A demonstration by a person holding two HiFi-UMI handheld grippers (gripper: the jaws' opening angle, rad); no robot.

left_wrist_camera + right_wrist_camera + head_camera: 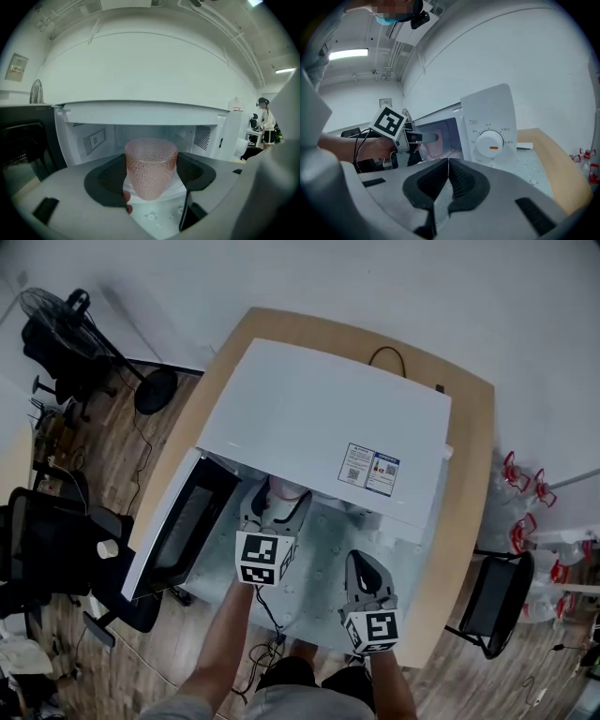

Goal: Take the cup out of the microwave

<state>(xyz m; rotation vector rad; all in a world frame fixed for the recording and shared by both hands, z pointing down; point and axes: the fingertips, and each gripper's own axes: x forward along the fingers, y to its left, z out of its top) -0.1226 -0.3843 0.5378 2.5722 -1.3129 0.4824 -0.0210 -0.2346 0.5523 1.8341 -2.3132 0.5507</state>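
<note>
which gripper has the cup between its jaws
The left gripper: the pink cup sits between its jaws at the microwave mouth. The right gripper has jaws together on nothing.

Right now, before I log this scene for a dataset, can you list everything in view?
microwave: one, white, on the table, its door swung open
cup: one, pink, dimpled, at the microwave's mouth
dial: one, white with an orange mark, on the microwave's front
label: one, white and blue, on the microwave's top
mat: one, pale, patterned, on the table before the microwave
table: one, light wood, under the microwave
fan: one, black, on the floor at far left
chairs: at least two, black, either side of the table
left tongs: one, grey, closed on the cup
right tongs: one, grey, jaws together, empty, above the mat
</note>
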